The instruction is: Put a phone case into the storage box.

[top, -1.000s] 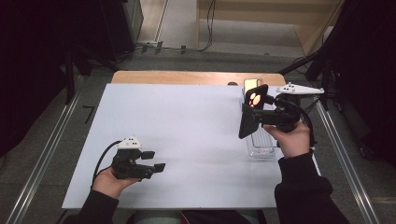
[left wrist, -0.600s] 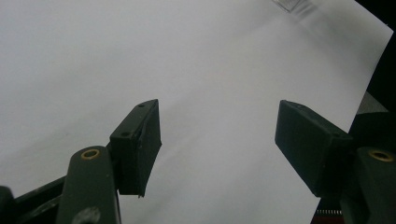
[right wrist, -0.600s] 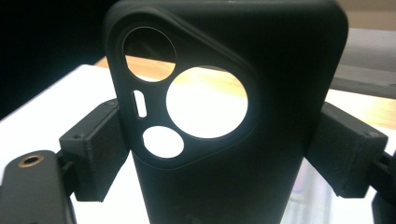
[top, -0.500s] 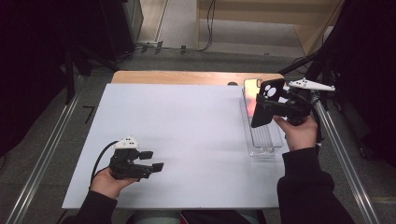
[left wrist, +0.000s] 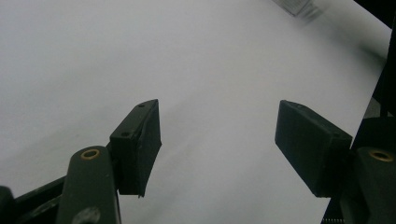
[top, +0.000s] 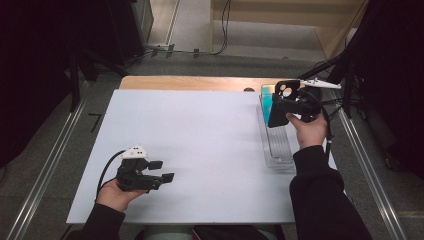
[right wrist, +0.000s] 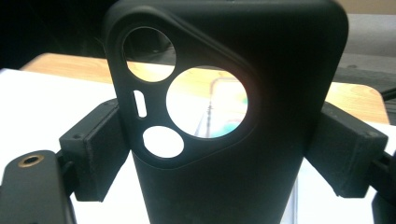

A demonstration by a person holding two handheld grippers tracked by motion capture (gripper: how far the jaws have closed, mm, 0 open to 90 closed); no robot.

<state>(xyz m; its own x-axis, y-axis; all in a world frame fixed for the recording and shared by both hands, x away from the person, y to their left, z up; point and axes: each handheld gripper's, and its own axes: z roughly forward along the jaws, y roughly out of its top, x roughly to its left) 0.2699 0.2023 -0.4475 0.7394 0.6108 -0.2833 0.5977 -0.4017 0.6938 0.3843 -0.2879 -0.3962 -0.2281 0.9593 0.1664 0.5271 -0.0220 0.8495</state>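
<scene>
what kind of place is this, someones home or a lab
Most likely a lab or recording workspace, not a home: a table covered by a plain white sheet, metal floor rails on both sides, loose cables on the floor, and dark surroundings.

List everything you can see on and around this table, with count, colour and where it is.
Phone case: one, black, with camera cut-outs, held upright above the tray at the table's right side.
Tray: one, clear plastic, long and narrow, along the right edge of the sheet.
Phone: one, teal and orange screen, at the tray's far end; whether it lies in the tray I cannot tell.
Sheet: one, white, covering most of the table.
Table: one, wooden, its far edge bare beyond the sheet.
Left claw: black, jaws apart, low over the sheet's near left.
Right claw: black, clamped on the phone case's sides.
</scene>
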